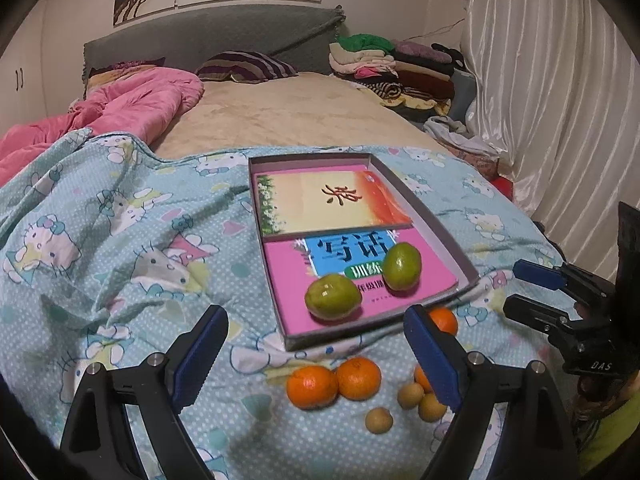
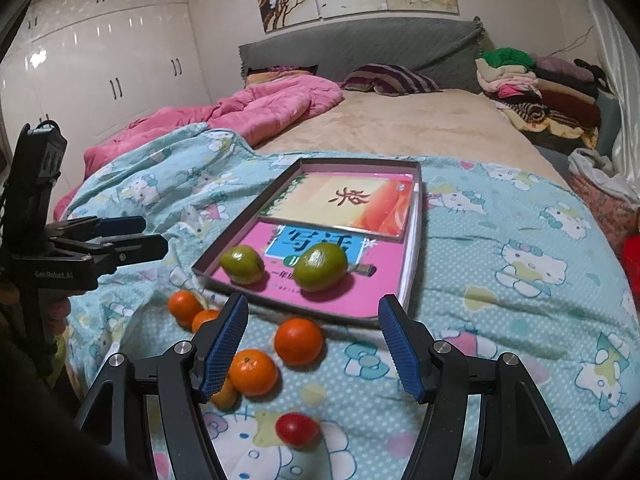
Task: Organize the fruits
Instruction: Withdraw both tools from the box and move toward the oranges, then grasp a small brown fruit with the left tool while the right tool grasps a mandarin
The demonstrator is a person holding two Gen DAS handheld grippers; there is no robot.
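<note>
Both fingers of the left gripper (image 1: 316, 356) stand wide apart over the blue patterned blanket (image 1: 120, 240), grasping nothing. Seen from the left wrist, two oranges (image 1: 334, 382) lie on the blanket between those fingers, touching each other, just before the near edge of the grey tray (image 1: 432, 224). Three small tan fruits (image 1: 410, 395) sit close to the right finger, and another orange (image 1: 444, 320) peeks out behind it. Inside the tray, two green fruits (image 1: 362, 282) rest on a pink book (image 1: 288, 264) near the tray's near edge. The right gripper (image 1: 520, 288) shows at the right border.

From the right wrist, the right gripper (image 2: 314, 344) is likewise released, nothing between its pads. An orange (image 2: 298, 341) lies between them on the blanket, another (image 2: 253, 372) just beside the left finger, two more (image 2: 192, 311) farther left. A red fruit (image 2: 298, 430) sits nearest the camera. Both green fruits lie in the tray's near end. The left gripper (image 2: 154, 236) hovers at the left, its fingers apart.
</note>
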